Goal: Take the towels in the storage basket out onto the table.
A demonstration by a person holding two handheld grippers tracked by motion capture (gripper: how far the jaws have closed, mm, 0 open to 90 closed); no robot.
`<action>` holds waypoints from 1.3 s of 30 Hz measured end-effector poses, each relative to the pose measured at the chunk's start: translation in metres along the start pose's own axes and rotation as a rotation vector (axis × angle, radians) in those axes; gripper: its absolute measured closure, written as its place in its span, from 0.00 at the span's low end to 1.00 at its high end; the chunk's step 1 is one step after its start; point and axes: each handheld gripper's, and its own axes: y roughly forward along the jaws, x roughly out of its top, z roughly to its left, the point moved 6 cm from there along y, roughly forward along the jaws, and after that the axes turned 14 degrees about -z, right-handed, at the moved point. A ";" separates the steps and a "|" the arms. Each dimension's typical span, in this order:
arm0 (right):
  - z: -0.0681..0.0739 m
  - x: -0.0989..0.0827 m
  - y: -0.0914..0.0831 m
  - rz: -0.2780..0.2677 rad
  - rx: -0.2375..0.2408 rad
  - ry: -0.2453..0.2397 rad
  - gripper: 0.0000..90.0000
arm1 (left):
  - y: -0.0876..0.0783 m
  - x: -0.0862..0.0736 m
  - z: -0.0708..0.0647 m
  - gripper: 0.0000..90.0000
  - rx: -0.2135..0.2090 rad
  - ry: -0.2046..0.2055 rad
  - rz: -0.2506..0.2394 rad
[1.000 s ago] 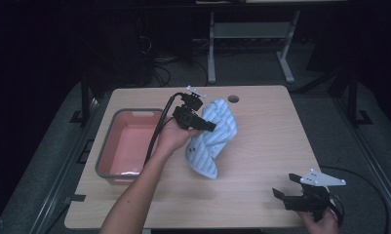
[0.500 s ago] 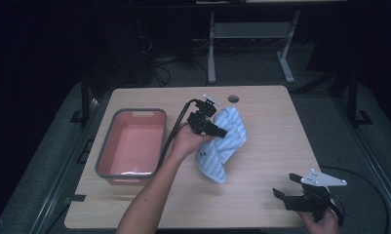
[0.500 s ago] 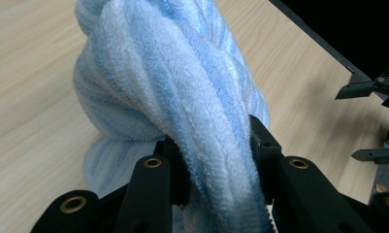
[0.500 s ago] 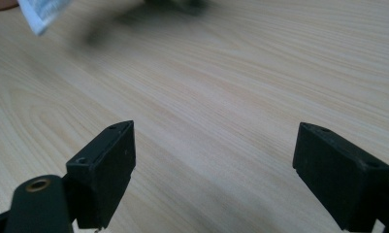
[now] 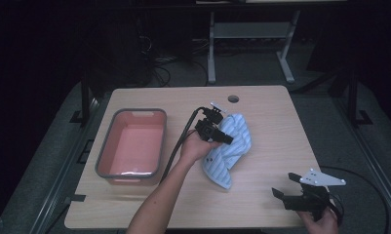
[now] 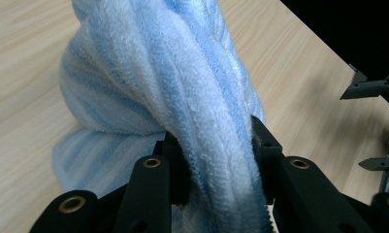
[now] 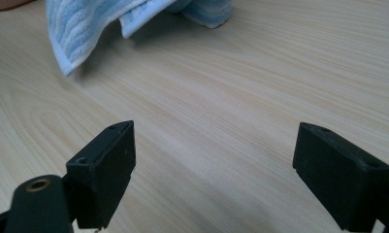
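Observation:
A light blue striped towel [image 5: 229,148] hangs bunched over the middle of the wooden table, its lower end trailing toward the front. My left gripper [image 5: 221,134] is shut on the towel's upper fold; in the left gripper view the towel [image 6: 182,97] is pinched between both black jaws. My right gripper [image 5: 286,185] rests near the table's front right corner, open, with nothing between its jaws. In the right gripper view [image 7: 214,160] bare wood lies between the jaws and the towel's corner [image 7: 80,29] hangs farther off at the top left.
A pink tub with a grey rim [image 5: 104,152] sits on the left part of the table. A round cable hole [image 5: 233,99] is near the far edge. The table's right half is bare wood [image 5: 285,131]. The right gripper [image 6: 376,126] shows at the edge of the left gripper view.
My left gripper has carried the towel from near the tub toward the table's middle and lowered it a little. The right gripper has stayed where it was.

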 end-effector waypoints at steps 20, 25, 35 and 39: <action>-0.003 0.001 0.000 0.001 -0.004 -0.004 0.17 | 0.021 -0.016 -0.003 0.73 -0.014 -0.017 -0.004; -0.003 0.001 0.000 -0.001 -0.004 -0.003 0.17 | 0.025 -0.022 -0.003 0.71 0.005 -0.017 -0.001; -0.002 0.000 0.001 0.006 0.000 0.000 0.17 | 0.030 -0.027 -0.002 0.71 0.000 -0.023 0.018; -0.004 0.000 0.001 0.003 -0.004 0.003 0.17 | 0.032 -0.029 -0.003 0.68 -0.003 -0.032 0.019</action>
